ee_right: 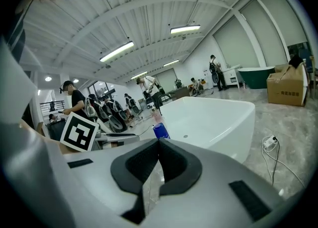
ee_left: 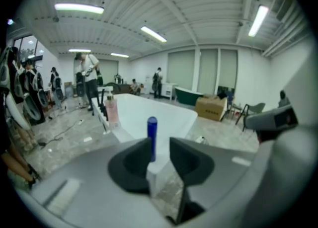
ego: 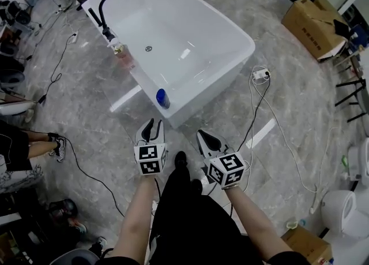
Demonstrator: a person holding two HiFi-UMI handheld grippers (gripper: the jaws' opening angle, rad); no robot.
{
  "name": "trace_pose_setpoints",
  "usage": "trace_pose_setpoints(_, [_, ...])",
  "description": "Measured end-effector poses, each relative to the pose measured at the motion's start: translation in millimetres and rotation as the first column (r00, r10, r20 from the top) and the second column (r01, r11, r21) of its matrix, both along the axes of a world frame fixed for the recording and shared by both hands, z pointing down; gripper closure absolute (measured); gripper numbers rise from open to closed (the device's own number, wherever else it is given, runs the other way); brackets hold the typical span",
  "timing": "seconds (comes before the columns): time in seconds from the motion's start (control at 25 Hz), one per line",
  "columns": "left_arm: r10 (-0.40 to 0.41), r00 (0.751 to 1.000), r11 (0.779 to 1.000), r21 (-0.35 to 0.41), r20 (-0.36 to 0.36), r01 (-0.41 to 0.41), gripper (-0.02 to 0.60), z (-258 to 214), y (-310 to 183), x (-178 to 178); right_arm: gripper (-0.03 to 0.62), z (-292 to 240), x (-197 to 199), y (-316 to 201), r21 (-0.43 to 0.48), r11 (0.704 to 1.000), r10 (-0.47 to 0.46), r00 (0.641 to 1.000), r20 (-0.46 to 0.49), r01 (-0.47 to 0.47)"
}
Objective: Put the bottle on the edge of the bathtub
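Note:
A blue bottle (ego: 163,97) stands upright on the near rim of the white bathtub (ego: 247,41). My left gripper (ego: 153,125) hangs just short of the tub, below the bottle. In the left gripper view its jaws (ee_left: 160,143) stand partly apart with nothing between them; the blue bottle (ee_left: 152,131) shows beyond the gap, on the tub (ee_left: 166,115). My right gripper (ego: 203,137) is beside it to the right, jaws together and empty (ee_right: 159,143). In that view the bottle (ee_right: 160,130) peeks over the jaws in front of the tub (ee_right: 218,117).
A pink bottle (ego: 122,53) and a black faucet (ego: 107,5) sit on the tub's left rim. A power strip (ego: 260,74) and cables lie on the floor to the right. A cardboard box (ego: 314,24) is far right, a toilet (ego: 345,207) lower right, a person's legs (ego: 36,144) at left.

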State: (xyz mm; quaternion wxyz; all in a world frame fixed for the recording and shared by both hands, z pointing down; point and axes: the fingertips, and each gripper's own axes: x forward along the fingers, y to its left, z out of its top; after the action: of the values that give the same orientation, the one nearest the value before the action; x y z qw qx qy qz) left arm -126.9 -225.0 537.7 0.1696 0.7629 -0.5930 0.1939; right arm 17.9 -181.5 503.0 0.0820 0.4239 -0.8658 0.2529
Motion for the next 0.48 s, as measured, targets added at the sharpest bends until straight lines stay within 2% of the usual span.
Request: trace_pose_setpoints(0.48, [0.002, 0.999, 0.999, 0.043, -0.042, 0.0, 0.534, -37.6, 63.5, 13.5, 0.592, -19.7, 17.5, 28.6, 0.052, 0.999, 0.005, 1.0, -0.017, -0.004])
